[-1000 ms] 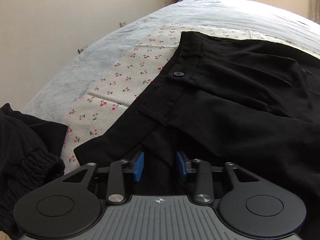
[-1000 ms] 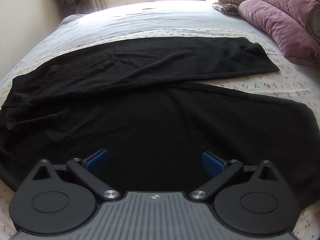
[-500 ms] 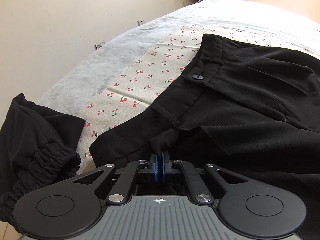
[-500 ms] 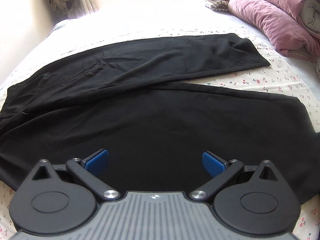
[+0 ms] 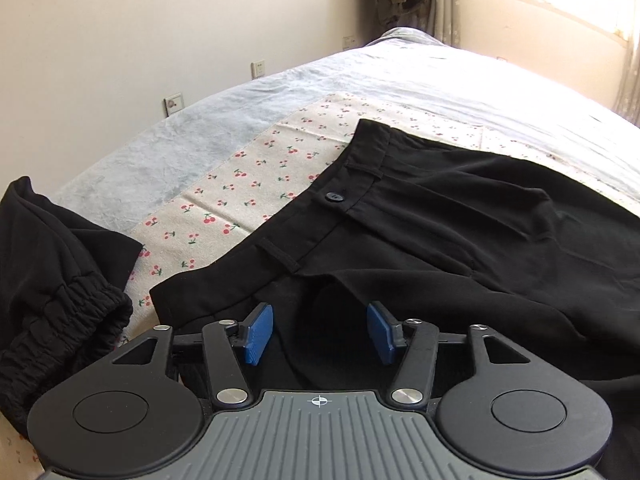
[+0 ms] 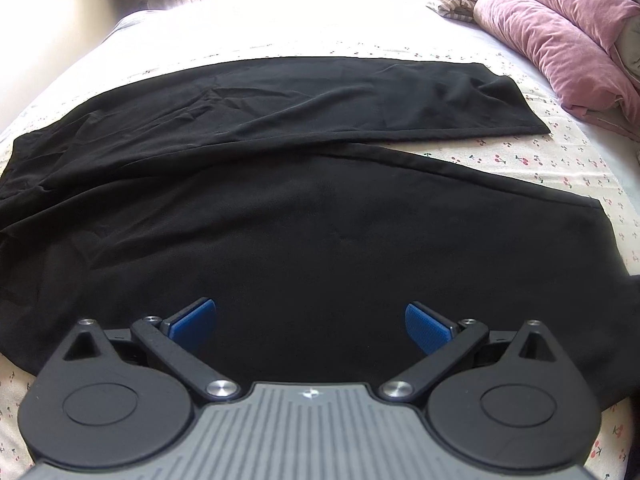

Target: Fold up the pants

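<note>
Black pants lie spread flat on the bed. The left wrist view shows their waistband with a black button and belt loops. My left gripper hovers just above the near waist cloth and its jaws are opening. A small raised fold of cloth sits between the blue pads, but neither pad presses on it. In the right wrist view both legs run left to right, the far leg partly over the near leg. My right gripper stands wide open over the near leg and holds nothing.
Another black garment with an elastic cuff lies bunched at the bed's left edge. The cherry-print sheet shows beside the waistband. A pink quilt is piled at the far right. A wall with sockets stands close on the left.
The left gripper shut on a pinch of waist cloth, then opened and let it go while rising and drawing back. The right gripper stayed open and barely shifted.
</note>
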A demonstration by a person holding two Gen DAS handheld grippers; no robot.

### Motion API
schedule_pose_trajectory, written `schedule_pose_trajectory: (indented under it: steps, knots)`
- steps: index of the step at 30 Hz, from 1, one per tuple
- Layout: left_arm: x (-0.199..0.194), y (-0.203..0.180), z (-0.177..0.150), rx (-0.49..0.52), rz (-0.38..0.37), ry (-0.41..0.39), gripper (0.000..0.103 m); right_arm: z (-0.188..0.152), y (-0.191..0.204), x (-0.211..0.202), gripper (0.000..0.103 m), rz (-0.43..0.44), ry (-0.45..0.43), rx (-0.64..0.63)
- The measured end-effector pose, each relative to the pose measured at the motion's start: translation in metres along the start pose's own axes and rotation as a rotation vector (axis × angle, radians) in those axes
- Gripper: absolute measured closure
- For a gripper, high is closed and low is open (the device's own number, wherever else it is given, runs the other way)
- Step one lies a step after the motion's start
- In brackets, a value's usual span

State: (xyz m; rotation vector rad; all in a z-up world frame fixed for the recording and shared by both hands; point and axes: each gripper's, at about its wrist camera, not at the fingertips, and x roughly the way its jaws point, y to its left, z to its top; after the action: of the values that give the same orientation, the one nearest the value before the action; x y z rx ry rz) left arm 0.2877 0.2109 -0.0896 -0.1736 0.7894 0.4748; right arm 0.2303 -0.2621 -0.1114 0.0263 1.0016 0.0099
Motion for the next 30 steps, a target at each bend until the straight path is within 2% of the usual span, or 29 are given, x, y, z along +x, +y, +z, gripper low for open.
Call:
schedule_pose_trajectory:
  steps: [4,6,7,10,12,15,17,19,21,23,24,25,27,28,30]
  knots:
    - [-0.019,-0.035,-0.031,0.101,-0.169,0.035,0.04,-0.007,0.01,0.017,0.013,0.024,0.08,-0.039]
    - [-0.015,-0.047,-0.045,0.147,-0.211,0.082,0.04,-0.011,0.017,0.026,0.012,0.022,0.112,-0.07]
    - [-0.01,-0.051,-0.051,0.176,-0.205,0.095,0.038,-0.014,0.02,0.027,0.012,0.009,0.103,-0.099]
    - [0.01,-0.042,-0.064,0.202,-0.083,0.107,0.035,-0.022,0.013,0.02,0.013,0.031,0.089,-0.167]
    - [0.017,-0.021,-0.064,0.15,-0.127,0.114,0.029,-0.025,-0.01,0.016,0.013,0.028,0.085,-0.131]
    - [0.017,-0.002,-0.063,0.138,-0.068,0.095,0.029,-0.031,-0.054,0.011,0.013,-0.03,0.069,-0.06]
    - [0.018,0.009,-0.063,0.121,-0.089,0.099,0.029,-0.036,-0.082,0.006,0.012,-0.054,0.061,-0.009]
    - [0.016,0.014,-0.064,0.128,-0.067,0.088,0.03,-0.038,-0.108,0.002,0.013,-0.107,0.053,0.024]
    - [0.015,0.021,-0.059,0.098,-0.084,0.097,0.034,-0.041,-0.143,-0.002,0.013,-0.195,0.045,0.111]
    - [0.009,0.034,-0.05,0.016,-0.125,0.105,0.041,-0.044,-0.167,-0.007,0.013,-0.277,0.04,0.21]
    - [0.003,0.044,-0.045,-0.036,-0.151,0.092,0.04,-0.045,-0.174,-0.01,0.013,-0.297,0.035,0.251]
    - [-0.003,0.051,-0.041,-0.064,-0.149,0.068,0.04,-0.046,-0.178,-0.014,0.013,-0.304,0.028,0.281]
    - [-0.015,0.07,-0.032,-0.11,-0.087,-0.008,0.034,-0.047,-0.17,-0.019,0.013,-0.281,0.018,0.291]
    - [-0.015,0.082,-0.03,-0.146,-0.07,-0.011,0.031,-0.048,-0.162,-0.021,0.013,-0.252,0.012,0.271]
    - [-0.005,0.105,-0.029,-0.248,-0.09,0.057,0.031,-0.046,-0.135,-0.026,0.013,-0.2,-0.008,0.201]
